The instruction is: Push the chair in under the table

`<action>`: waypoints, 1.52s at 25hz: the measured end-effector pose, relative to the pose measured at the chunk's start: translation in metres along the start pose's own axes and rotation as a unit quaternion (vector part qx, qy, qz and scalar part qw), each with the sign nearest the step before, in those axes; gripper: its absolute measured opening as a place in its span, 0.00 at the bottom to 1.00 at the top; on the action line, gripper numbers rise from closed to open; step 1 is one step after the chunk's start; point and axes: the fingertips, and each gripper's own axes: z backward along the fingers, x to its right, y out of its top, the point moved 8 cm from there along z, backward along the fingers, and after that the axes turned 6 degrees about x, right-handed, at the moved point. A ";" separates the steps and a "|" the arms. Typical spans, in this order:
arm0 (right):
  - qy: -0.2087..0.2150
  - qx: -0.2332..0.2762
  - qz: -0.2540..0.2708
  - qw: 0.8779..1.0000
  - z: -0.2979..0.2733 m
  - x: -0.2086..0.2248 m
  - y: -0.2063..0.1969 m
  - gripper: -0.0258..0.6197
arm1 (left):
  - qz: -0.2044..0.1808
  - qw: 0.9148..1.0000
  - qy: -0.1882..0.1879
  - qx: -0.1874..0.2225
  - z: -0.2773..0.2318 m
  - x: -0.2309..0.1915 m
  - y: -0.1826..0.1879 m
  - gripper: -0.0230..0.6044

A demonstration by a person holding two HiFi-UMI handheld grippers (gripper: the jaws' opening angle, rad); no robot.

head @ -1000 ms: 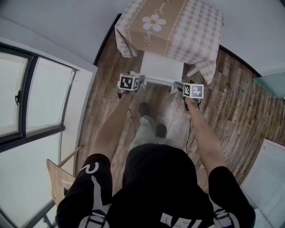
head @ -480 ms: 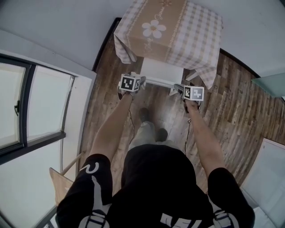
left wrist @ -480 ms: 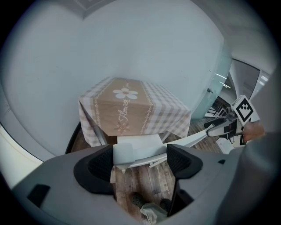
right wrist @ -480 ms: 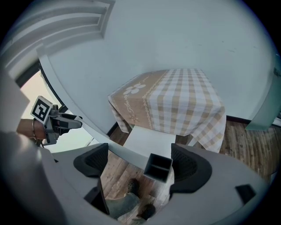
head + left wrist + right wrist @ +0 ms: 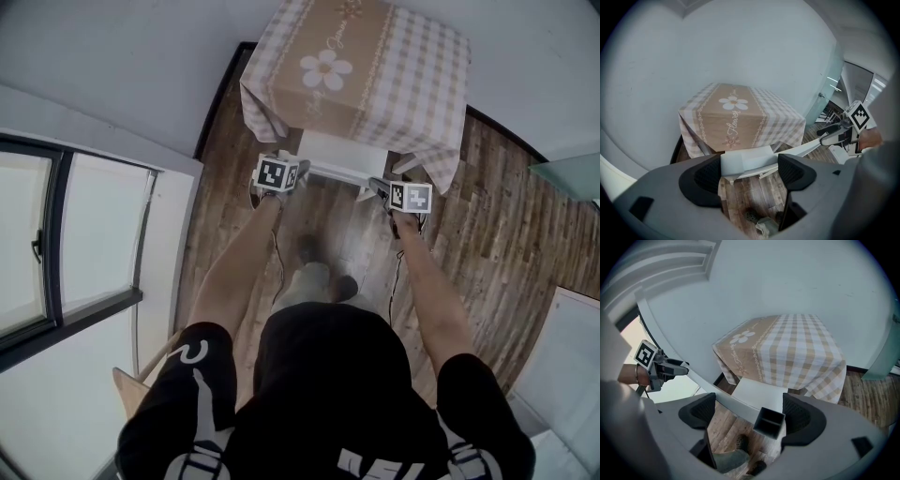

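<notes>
A white chair (image 5: 339, 150) stands with its seat partly beneath the table (image 5: 375, 56), which wears a beige checked cloth with a flower. The chair's top back rail (image 5: 337, 173) runs between my two grippers. My left gripper (image 5: 302, 169) is at the rail's left end. Its jaws stand apart with the rail's end (image 5: 740, 174) lying across the gap. My right gripper (image 5: 377, 185) is at the other end. The rail's hollow square end (image 5: 769, 423) sits against its right jaw, with floor showing on the other side. Both grippers are open.
A large window (image 5: 66, 244) and a white sill fill the left side. Wood floor (image 5: 497, 225) lies to the right of the table. A wooden frame (image 5: 131, 389) shows at lower left and a white panel (image 5: 562, 356) at lower right. The person's feet (image 5: 319, 272) are behind the chair.
The chair has slid further under the table, so less of its seat shows. Both grippers stayed on the rail and the person has stepped forward.
</notes>
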 end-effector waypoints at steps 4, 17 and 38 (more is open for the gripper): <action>-0.009 0.002 -0.006 1.000 -0.008 0.000 0.007 0.76 | -0.007 1.000 -0.006 -0.002 -0.008 -0.009 0.011 0.64; -0.029 0.007 -0.024 0.999 -0.026 0.000 0.028 0.76 | -0.025 0.999 -0.022 -0.004 -0.028 -0.031 0.039 0.64; -0.033 0.024 -0.027 0.999 -0.057 0.031 0.073 0.76 | -0.030 0.999 -0.025 -0.016 -0.075 -0.044 0.092 0.64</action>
